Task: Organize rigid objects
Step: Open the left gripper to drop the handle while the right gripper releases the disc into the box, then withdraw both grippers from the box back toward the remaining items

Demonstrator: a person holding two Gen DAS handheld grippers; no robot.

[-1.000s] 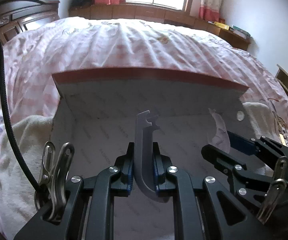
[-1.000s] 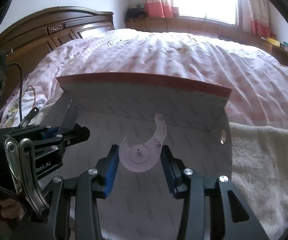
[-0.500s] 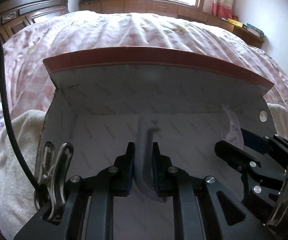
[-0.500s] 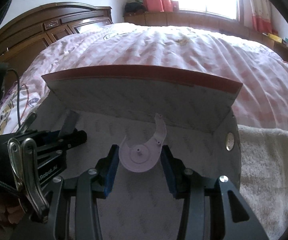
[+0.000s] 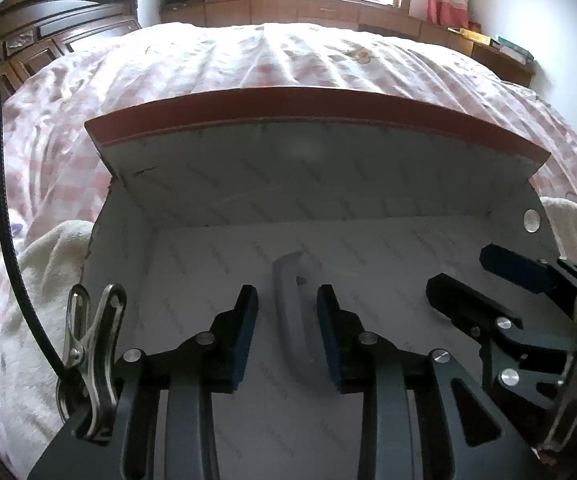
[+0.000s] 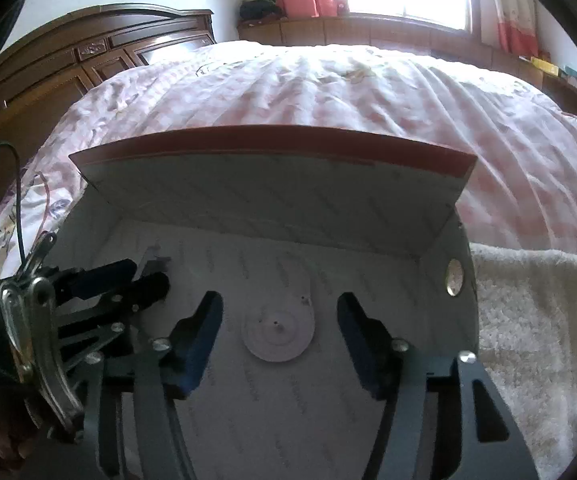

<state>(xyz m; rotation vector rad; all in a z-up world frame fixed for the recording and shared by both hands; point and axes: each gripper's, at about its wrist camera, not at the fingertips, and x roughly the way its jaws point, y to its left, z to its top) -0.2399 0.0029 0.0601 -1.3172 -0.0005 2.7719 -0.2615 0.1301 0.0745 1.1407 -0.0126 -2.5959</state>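
An open white cardboard box with a red-edged flap lies on the bed. In the left wrist view my left gripper is inside it, jaws opening. A grey curved plastic piece lies on the box floor between the pads, touching neither. In the right wrist view my right gripper is also in the box, jaws opening. A white disc-shaped piece with a curved arm lies flat between its pads, free of both. Each view shows the other gripper at its side: the right gripper, the left gripper.
The box rests on a cream fleecy blanket over a pink checked bedspread. A dark wooden headboard stands at the left, a window ledge with cabinets at the back. A black cable hangs along the left.
Both grippers have opened and let go. The grey piece, held upright before, now lies on the box floor. The white disc has dropped flat between the right pads.
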